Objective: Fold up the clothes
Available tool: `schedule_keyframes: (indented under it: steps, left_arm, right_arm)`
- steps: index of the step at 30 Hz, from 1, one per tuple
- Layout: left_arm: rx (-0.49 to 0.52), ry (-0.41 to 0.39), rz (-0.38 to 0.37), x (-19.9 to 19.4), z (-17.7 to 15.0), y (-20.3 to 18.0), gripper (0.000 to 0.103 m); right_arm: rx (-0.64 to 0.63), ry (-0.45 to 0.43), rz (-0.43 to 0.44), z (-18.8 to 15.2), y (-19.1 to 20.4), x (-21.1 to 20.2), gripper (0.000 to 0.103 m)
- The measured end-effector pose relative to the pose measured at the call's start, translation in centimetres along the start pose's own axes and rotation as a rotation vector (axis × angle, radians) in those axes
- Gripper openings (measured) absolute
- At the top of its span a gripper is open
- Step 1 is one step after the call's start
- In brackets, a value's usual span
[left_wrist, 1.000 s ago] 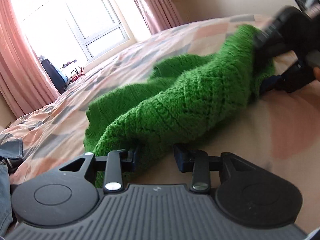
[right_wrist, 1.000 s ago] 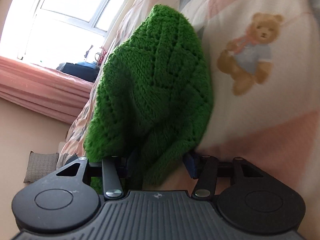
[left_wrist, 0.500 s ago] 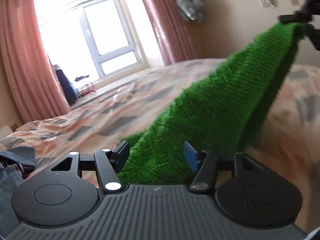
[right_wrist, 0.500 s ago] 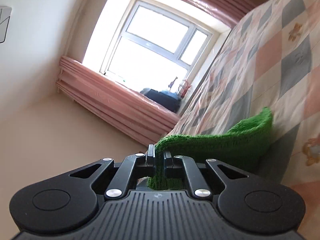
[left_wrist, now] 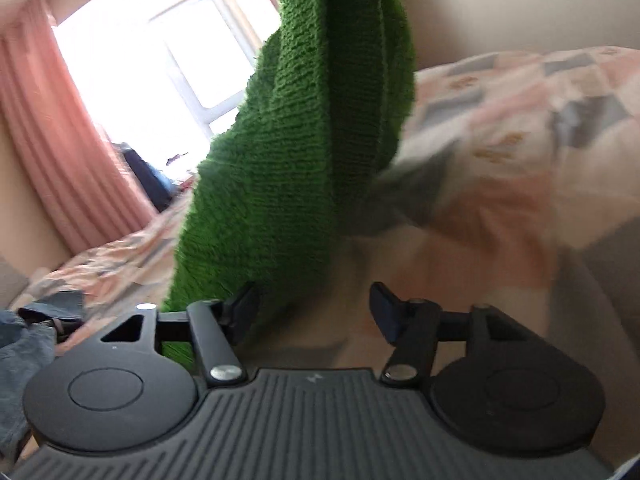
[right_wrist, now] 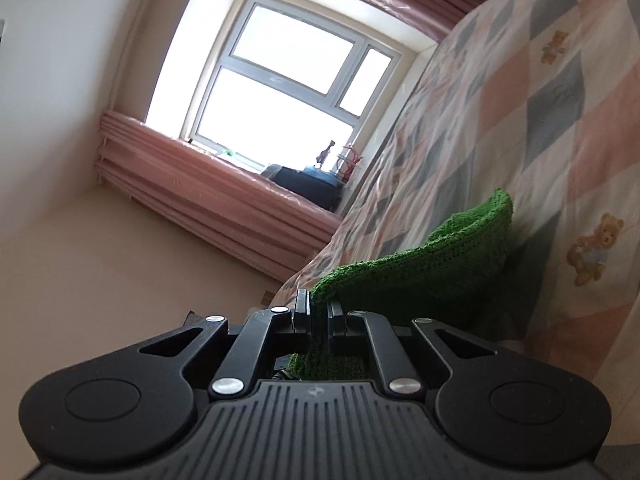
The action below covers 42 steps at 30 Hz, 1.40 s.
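The right gripper (right_wrist: 319,314) is clamped on an edge of the green knitted sweater (left_wrist: 304,152), which hangs above the patchwork quilt (left_wrist: 520,128); the left gripper (left_wrist: 314,312) is opening, unclamped; the dangling knit may twist or slip.

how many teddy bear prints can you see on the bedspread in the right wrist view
2. One teddy bear is printed high up near the right edge of the bedspread; the other teddy bear is lower, right of the green knit. More may be hidden or out of frame.
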<state>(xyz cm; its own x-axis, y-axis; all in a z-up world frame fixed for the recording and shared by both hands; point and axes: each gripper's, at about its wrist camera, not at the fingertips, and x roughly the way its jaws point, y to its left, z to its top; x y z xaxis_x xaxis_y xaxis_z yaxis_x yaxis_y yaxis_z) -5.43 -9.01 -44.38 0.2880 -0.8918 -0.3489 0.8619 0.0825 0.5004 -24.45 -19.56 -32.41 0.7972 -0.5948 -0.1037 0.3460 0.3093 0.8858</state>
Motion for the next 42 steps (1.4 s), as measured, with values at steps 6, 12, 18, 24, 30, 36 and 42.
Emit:
schedule_keyframes:
  steps: [6, 12, 18, 24, 30, 36, 42]
  left_arm:
    - [-0.036, -0.058, 0.081, 1.8, 1.1, -0.2, 0.073]
    - [-0.047, -0.108, 0.14, 4.3, 2.9, 0.1, 0.086]
    - [0.005, -0.158, 0.144, 2.8, 3.3, 5.5, 0.012]
    - [0.079, -0.28, 0.126, -6.3, 4.8, 14.2, 0.012]
    - [0.216, -0.225, -0.333, -15.8, 1.3, 14.1, 0.055]
    - [-0.075, 0.106, -0.545, -16.9, -8.0, 13.1, 0.061]
    - [-0.586, 0.359, -0.437, -13.6, -14.5, 20.3, 0.061]
  right_arm:
    - [-0.029, 0.025, 0.039, 0.6, 2.0, 2.4, 0.008]
    - [-0.098, 0.076, 0.078, 1.8, 5.0, 4.9, 0.008]
    - [-0.127, 0.065, 0.079, 3.0, 5.7, 5.3, 0.008]
    - [-0.047, -0.007, 0.095, 3.0, 3.6, 2.0, 0.008]
    - [-0.061, -0.047, 0.062, -1.2, 2.9, -5.4, 0.008]
    - [0.101, 0.124, -0.334, -9.0, -7.3, -11.4, 0.02]
    - [0.158, 0.228, -0.41, -13.9, -11.5, -13.4, 0.038]
